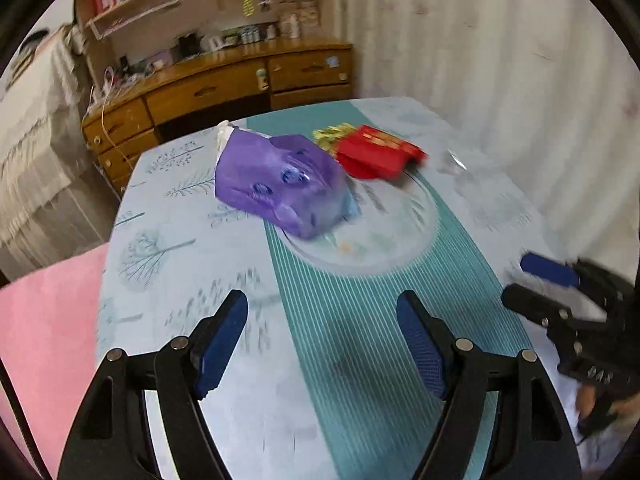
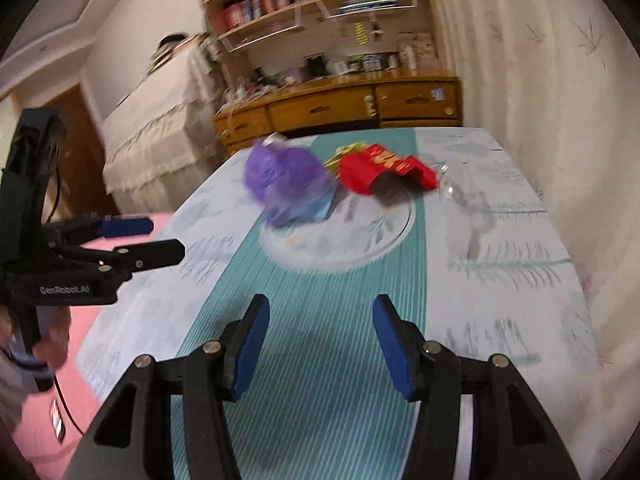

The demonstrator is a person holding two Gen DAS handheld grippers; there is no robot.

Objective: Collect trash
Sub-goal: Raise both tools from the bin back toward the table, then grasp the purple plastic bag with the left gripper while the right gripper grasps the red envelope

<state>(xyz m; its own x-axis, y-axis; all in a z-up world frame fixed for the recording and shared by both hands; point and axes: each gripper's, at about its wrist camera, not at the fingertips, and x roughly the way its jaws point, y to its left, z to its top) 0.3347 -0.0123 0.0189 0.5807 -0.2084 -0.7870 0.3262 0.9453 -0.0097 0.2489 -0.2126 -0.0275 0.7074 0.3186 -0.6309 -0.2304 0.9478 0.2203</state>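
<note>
A crumpled purple plastic bag (image 1: pixel 280 184) lies on the table past its middle, with white paper at its far end; it also shows in the right wrist view (image 2: pixel 288 184). A red carton (image 1: pixel 378 152) with a yellow-green wrapper (image 1: pixel 332 134) behind it lies right of the bag, and shows in the right wrist view (image 2: pixel 384 170). Something clear, like crumpled plastic (image 2: pixel 460 188), lies right of the carton. My left gripper (image 1: pixel 322 340) is open and empty above the near table. My right gripper (image 2: pixel 318 340) is open and empty too, and shows at the right (image 1: pixel 532 284).
The table (image 1: pixel 180 264) has a pale blue cloth with a teal striped band. A pink surface (image 1: pixel 44 320) lies at the left. A wooden desk with shelves (image 1: pixel 224 84) stands behind. A curtain (image 1: pixel 500 80) hangs at the right.
</note>
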